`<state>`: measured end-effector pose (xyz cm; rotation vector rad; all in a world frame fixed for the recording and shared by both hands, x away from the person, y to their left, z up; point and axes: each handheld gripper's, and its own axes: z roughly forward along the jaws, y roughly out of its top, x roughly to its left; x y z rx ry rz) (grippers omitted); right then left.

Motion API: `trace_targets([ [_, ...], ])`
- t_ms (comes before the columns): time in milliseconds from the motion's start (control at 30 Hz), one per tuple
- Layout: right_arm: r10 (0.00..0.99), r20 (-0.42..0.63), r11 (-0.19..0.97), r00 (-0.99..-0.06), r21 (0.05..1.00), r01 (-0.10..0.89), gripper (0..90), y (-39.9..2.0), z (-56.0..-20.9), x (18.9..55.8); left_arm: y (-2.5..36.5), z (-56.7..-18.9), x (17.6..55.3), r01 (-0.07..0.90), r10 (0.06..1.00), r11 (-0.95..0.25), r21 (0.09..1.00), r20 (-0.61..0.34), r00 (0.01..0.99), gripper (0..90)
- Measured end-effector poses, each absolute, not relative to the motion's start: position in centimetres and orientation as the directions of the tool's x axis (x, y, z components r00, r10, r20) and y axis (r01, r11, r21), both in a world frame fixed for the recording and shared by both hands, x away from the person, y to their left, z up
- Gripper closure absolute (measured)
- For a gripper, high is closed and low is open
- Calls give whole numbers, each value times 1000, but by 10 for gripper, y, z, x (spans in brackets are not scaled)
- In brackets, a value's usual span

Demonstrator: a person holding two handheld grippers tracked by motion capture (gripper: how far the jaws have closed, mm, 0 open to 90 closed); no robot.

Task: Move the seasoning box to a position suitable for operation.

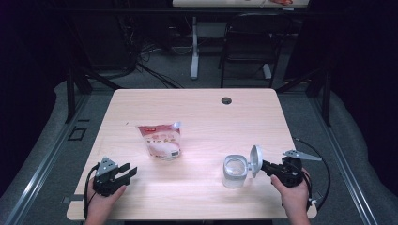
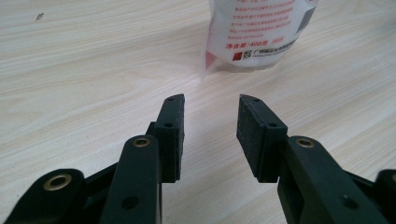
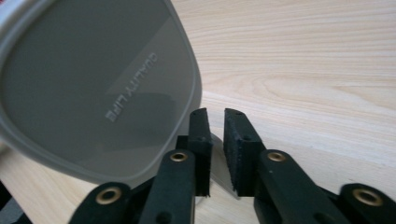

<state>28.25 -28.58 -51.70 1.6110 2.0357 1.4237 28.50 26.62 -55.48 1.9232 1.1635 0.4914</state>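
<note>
A clear plastic container [image 1: 233,171] stands uncovered on the wooden table [image 1: 202,112] at the front right. Its grey lid [image 1: 256,161] stands on edge just right of it. My right gripper [image 1: 263,165] reaches the lid from the right. In the right gripper view the lid [image 3: 93,79] is close on the left, its rim lies between the jaws of my right gripper [image 3: 215,116], and a narrow gap shows between the pads. A white and pink pouch [image 1: 161,140] lies mid-table. My left gripper [image 1: 131,169] rests open at the front left, and the pouch [image 2: 257,32] lies ahead of its empty jaws [image 2: 211,105].
A round cable hole [image 1: 226,100] sits near the table's far edge. Beyond the table stand a black chair [image 1: 253,42] and a white desk leg [image 1: 194,47]. Bare tabletop lies between the pouch and the container.
</note>
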Motion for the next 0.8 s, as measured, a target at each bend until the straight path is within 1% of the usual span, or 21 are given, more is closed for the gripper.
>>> trace_targets([
  [100, 845, 362, -28, -393, 764, 645, 723, -288, -521, 280, 266, -555, 285, 545, 863, -238, 804, -82, 498, 620],
  [200, 858, 341, -15, -384, 763, 646, 685, -290, -524, 277, 266, -555, 285, 546, 864, -238, 803, -82, 497, 618],
  [267, 869, 308, 6, -388, 777, 630, 653, -292, -526, 275, 265, -554, 285, 546, 864, -238, 803, -83, 497, 619],
  [433, 873, 268, 55, -408, 776, 628, 628, -295, -532, 271, 264, -554, 286, 542, 859, -246, 804, -78, 506, 619],
  [467, 880, 237, 80, -411, 780, 620, 614, -295, -534, 270, 264, -554, 286, 542, 859, -245, 804, -79, 506, 618],
  [567, 882, 208, 100, -422, 793, 601, 587, -294, -535, 267, 265, -554, 286, 545, 860, -245, 802, -80, 503, 618],
  [733, 882, 190, 118, -432, 798, 591, 551, -289, -536, 264, 264, -554, 286, 542, 858, -246, 803, -80, 507, 618],
  [767, 883, 186, 126, -431, 791, 598, 551, -288, -537, 263, 264, -554, 286, 544, 859, -243, 803, -82, 505, 618],
  [800, 882, 190, 123, -431, 790, 600, 574, -287, -538, 263, 264, -554, 286, 543, 859, -243, 803, -82, 506, 618],
])
